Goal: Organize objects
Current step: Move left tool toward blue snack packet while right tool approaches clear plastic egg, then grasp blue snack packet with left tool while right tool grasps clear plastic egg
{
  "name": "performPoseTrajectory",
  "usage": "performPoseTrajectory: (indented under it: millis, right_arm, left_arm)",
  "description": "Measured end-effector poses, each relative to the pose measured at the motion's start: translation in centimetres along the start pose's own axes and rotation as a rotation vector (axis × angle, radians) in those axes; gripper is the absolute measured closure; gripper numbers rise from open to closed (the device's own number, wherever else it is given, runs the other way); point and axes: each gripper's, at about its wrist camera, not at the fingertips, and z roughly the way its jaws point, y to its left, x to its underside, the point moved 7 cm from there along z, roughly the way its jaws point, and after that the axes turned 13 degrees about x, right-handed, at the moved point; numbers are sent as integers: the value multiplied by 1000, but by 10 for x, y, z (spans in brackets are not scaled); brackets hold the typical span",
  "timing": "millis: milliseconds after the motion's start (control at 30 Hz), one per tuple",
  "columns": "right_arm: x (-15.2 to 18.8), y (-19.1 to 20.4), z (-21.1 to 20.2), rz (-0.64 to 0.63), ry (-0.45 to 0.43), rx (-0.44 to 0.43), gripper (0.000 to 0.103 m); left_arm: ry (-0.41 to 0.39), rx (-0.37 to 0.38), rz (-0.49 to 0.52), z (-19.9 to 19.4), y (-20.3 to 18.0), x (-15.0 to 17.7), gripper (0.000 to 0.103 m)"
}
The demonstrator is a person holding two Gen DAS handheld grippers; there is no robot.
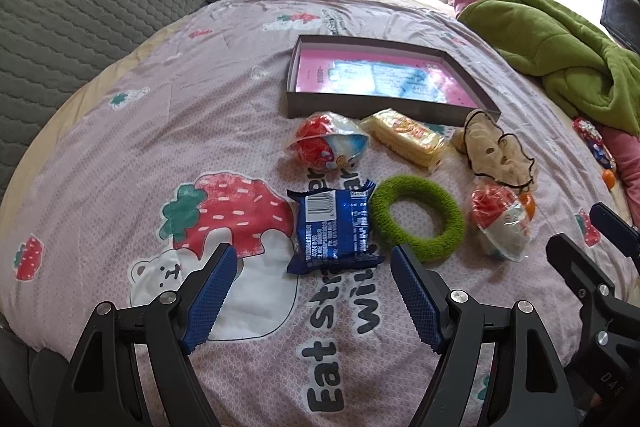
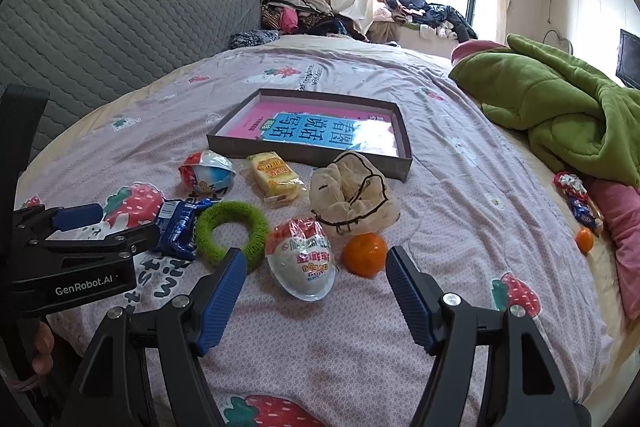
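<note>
We are holding our left claw (image 1: pixel 310 289) wide open and empty over the bed (image 1: pixel 120 155), with the blue snack packet (image 1: pixel 334 229) lying just ahead between its fingers and the green ring (image 1: pixel 418 221) touching that packet's right edge. Our right claw (image 2: pixel 312 287) is gaping open too, gripping nothing; a wrapped egg (image 2: pixel 302 263) and an orange (image 2: pixel 366 253) are sitting just ahead of it, the box (image 2: pixel 308 157) farther beyond.

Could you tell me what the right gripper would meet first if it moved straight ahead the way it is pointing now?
Most likely the wrapped egg-shaped snack, which lies just ahead of the open right gripper, slightly left of centre. The orange sits beside it toward the right finger. Depth is hard to judge through the fisheye.
</note>
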Motion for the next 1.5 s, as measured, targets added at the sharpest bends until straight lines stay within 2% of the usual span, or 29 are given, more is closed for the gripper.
performPoseTrajectory:
  millis: [633, 1167, 1233, 1367, 1500]
  right_arm:
    - [9, 11, 34, -29, 68, -3, 32]
    - [4, 27, 58, -137, 70, 69, 32]
    - [4, 30, 58, -155, 64, 66, 35]
    - [6, 38, 60, -191, 63, 61, 50]
    - [8, 42, 62, -216, 67, 64, 51]
  left_arm:
    - [61, 21, -33, 34, 8, 0, 23]
    - [110, 41, -72, 59, 17, -1, 23]
    - [115, 46, -77, 62, 18, -1, 23]
    - [118, 53, -85, 66, 19, -1, 23]
    - [121, 72, -79, 69, 16, -1, 27]
